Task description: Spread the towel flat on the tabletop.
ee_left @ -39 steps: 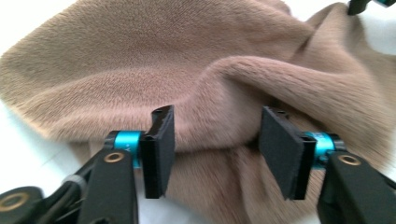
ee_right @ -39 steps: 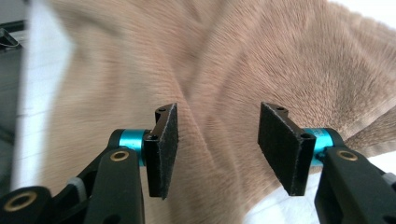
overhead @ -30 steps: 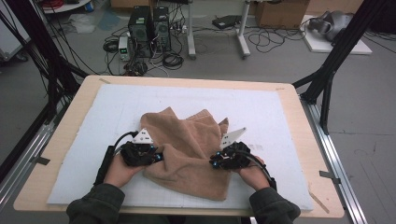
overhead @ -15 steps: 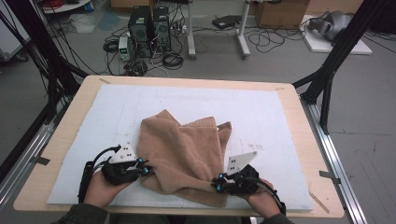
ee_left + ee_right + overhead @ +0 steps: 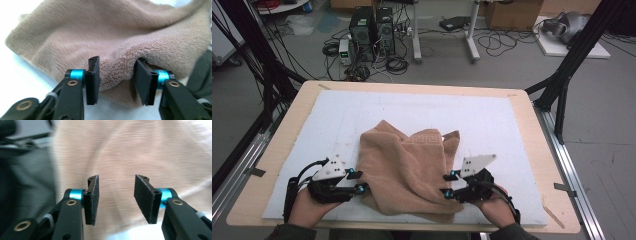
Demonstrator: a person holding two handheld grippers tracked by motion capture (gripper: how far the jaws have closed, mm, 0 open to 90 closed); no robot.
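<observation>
A tan terry towel point(image 5: 412, 170) lies crumpled on the white mat point(image 5: 492, 125), its near edge close to the table's front. My left gripper point(image 5: 357, 182) sits at the towel's near-left edge. In the left gripper view its jaws are open point(image 5: 116, 77), with a thick fold of the towel point(image 5: 117, 67) bulging between the pads point(image 5: 93, 75) without being squeezed. My right gripper point(image 5: 446, 185) is at the towel's near-right edge. Its jaws are open too point(image 5: 116, 200), and the towel point(image 5: 130, 157) lies blurred just beyond them, with nothing gripped.
The mat covers a wooden table point(image 5: 539, 150) framed by black struts point(image 5: 572, 65). Computers and cables point(image 5: 372, 30) stand on the floor behind it. A sleeve point(image 5: 27, 182) shows dark at the left of the right gripper view.
Both hands have drawn back from the towel's middle toward the table's near edge and spread apart. They now sit at the towel's near corners, and the towel has shifted slightly nearer.
</observation>
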